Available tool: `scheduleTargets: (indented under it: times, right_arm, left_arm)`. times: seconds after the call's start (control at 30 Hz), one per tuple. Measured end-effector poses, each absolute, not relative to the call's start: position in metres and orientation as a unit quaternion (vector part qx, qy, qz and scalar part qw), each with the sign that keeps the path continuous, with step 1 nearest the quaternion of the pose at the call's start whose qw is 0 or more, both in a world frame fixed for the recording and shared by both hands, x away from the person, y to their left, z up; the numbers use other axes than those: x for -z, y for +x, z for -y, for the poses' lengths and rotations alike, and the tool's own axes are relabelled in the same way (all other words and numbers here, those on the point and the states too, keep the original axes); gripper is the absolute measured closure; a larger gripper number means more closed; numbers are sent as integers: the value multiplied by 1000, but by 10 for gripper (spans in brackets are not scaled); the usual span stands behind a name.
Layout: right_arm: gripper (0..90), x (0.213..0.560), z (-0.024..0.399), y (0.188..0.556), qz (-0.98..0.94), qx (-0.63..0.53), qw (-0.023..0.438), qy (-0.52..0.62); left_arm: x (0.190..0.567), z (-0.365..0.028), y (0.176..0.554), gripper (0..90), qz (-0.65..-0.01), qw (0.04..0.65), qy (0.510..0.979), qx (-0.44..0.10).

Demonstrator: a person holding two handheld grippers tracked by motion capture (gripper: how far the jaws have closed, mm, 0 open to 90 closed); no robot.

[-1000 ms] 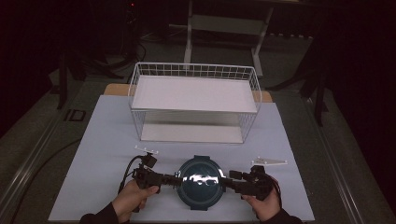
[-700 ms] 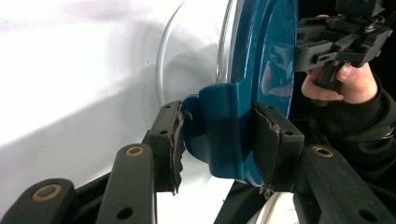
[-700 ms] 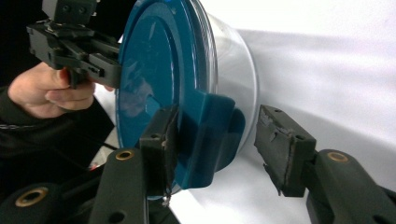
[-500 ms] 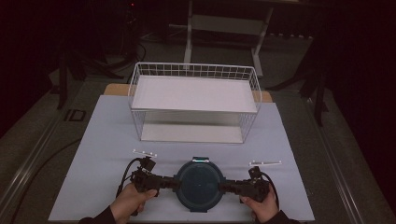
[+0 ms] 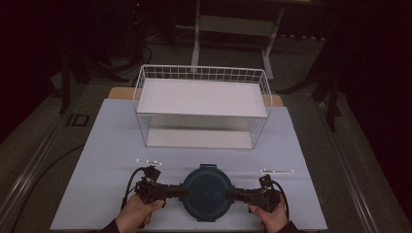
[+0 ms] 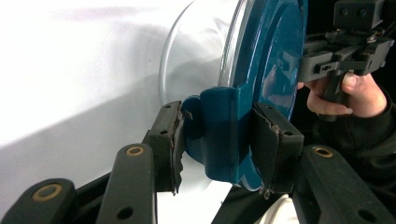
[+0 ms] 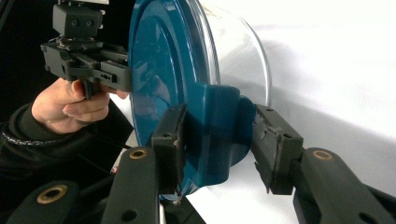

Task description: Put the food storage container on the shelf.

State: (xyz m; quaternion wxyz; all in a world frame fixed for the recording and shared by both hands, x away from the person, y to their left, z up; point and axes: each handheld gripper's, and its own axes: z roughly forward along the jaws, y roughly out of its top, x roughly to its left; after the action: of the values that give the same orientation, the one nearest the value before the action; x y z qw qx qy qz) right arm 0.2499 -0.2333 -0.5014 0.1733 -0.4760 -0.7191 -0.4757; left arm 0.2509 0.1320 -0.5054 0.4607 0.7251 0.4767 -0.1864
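Dim floor and dark stands surround a pale table point(image 5: 121, 145), where a white wire basket point(image 5: 201, 104) sits at the far side. From above, a round container with a blue lid point(image 5: 206, 192) rests near the front edge, directly between the two tools: the left gripper point(image 5: 180, 192) meets its left rim and the right gripper point(image 5: 231, 195) its right rim, each in a hand point(image 5: 137, 213).

Along the left gripper point(image 6: 219, 140), both pads are clamped on the lid's blue latch tab point(image 6: 219, 135), one on either side, with the clear bowl point(image 6: 196, 60) beyond the fingers.

Along the right gripper point(image 7: 217, 140), the jaws have just been closing with the opposite latch tab point(image 7: 215, 135) between them; the left pad presses it, while the right pad sits just beside it, and contact there cannot be told for sure.
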Motion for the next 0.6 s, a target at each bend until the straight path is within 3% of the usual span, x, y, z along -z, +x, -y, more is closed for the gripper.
scheduleTargets:
  times: [0.6]
  right_arm:
    - [568, 471, 225, 277, 729, 514, 126, -434]
  left_arm:
    - [473, -141, 269, 562, -454, 510, 721, 121]
